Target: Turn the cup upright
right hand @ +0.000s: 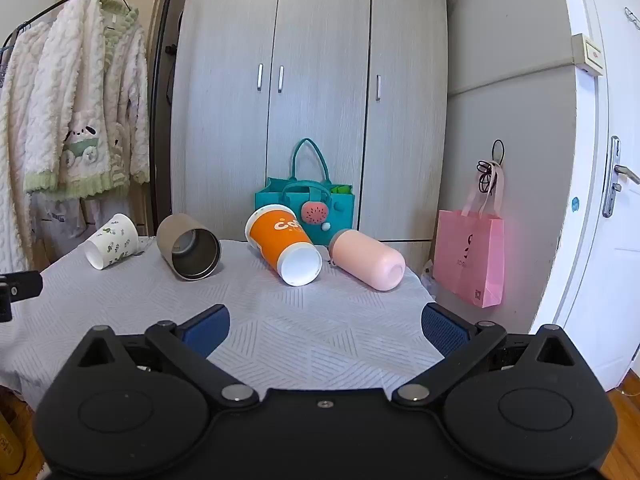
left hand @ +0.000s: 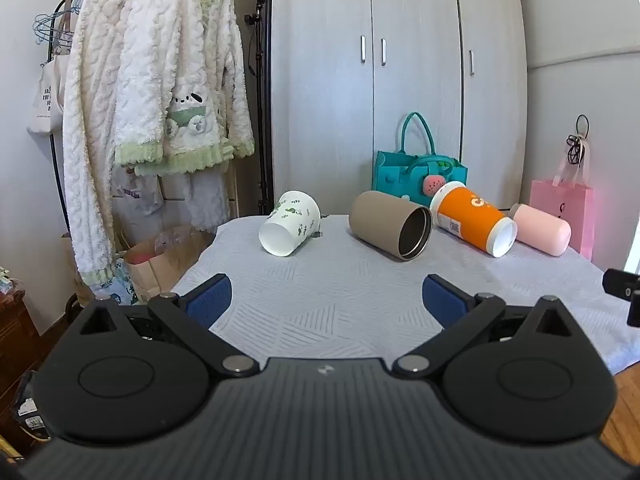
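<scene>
Several cups lie on their sides in a row at the far side of the cloth-covered table. From left: a white paper cup with green prints, a tan metal tumbler, an orange paper cup, and a pink bottle. Their openings face toward me, except the pink one. My left gripper is open and empty, above the near table. My right gripper is open and empty, short of the orange cup.
A teal felt bag stands behind the cups against a grey wardrobe. A pink paper bag hangs right of the table. A clothes rack with fluffy robes stands left. A paper bag sits on the floor at left.
</scene>
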`<act>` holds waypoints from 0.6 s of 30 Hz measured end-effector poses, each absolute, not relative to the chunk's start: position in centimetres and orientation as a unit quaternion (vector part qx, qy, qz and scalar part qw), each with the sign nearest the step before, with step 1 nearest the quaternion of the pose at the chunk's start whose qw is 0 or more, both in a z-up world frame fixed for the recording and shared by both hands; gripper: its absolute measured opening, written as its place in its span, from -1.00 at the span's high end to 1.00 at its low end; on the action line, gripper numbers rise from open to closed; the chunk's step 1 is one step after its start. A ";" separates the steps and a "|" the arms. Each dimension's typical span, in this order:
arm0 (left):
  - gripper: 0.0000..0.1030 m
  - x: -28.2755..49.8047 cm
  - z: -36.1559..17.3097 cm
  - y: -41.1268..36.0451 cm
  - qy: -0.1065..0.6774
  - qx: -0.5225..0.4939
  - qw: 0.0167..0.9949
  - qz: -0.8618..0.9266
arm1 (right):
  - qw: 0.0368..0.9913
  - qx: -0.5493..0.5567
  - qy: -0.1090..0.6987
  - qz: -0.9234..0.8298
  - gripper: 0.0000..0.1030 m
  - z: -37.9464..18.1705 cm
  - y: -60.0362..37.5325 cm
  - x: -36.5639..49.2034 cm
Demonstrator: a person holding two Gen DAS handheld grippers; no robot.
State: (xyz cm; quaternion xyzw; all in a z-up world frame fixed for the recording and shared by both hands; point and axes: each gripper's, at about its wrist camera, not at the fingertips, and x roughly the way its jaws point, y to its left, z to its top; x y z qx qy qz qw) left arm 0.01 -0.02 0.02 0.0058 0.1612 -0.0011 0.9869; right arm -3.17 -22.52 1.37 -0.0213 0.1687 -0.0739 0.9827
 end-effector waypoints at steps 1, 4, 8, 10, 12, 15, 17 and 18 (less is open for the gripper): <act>-1.00 0.0 0.0 -0.1 0.160 0.008 0.987 0.000 | 0.983 -0.021 0.169 -0.074 -1.00 1.4 -22.5 -3.2; -1.00 0.3 -0.2 -0.5 0.162 0.011 0.987 -0.001 | 0.983 -0.020 0.168 -0.074 -1.00 1.3 -22.5 -3.2; -1.00 -0.1 -0.2 0.1 0.151 -0.006 0.988 -0.006 | 0.983 -0.019 0.169 -0.073 -1.00 1.2 -22.6 -3.2; -1.00 -0.2 -0.3 0.2 0.148 -0.004 0.989 -0.003 | 0.983 -0.019 0.170 -0.073 -1.00 1.3 -22.6 -3.3; -1.00 -0.2 -0.1 0.1 0.149 0.004 0.989 0.000 | 0.982 -0.019 0.171 -0.073 -1.00 1.4 -22.5 -3.4; -1.00 -0.3 -0.1 0.1 0.148 0.011 0.989 0.002 | 0.982 -0.020 0.172 -0.073 -1.00 1.5 -22.5 -3.4; -1.00 -0.3 -0.1 0.2 0.147 0.011 0.989 0.001 | 0.982 -0.020 0.173 -0.074 -1.00 1.2 -22.5 -3.4; -1.00 -0.3 0.1 0.2 0.149 0.010 0.989 0.000 | 0.982 -0.021 0.174 -0.074 -1.00 1.1 -22.6 -3.2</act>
